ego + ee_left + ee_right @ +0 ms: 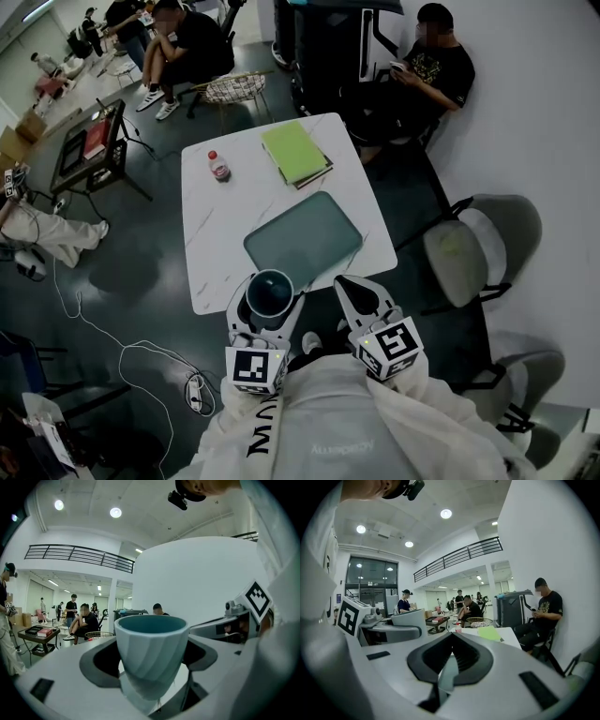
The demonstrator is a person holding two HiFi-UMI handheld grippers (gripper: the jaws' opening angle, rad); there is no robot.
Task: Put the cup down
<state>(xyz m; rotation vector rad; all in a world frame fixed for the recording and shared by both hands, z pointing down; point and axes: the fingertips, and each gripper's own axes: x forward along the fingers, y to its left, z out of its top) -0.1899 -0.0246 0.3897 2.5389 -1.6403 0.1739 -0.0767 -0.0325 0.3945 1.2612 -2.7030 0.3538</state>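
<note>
My left gripper (269, 302) clasps the cup (151, 644) upright over the white table (216, 246)'s near edge, right gripper (451, 660) closed and empty; next, I judge, a level descent onto bare tabletop

The pale teal fluted cup (151, 653) looks matt and smooth; whether it is ceramic or plastic cannot be told. The left gripper (151, 641) has smooth matt white plastic fingers (65, 672) lined with dull black rubbery pads (96, 667). The square white desk (211, 248) has a glossy, faintly veined stone-look top. The dark floor (122, 272) gleams slightly.
</note>
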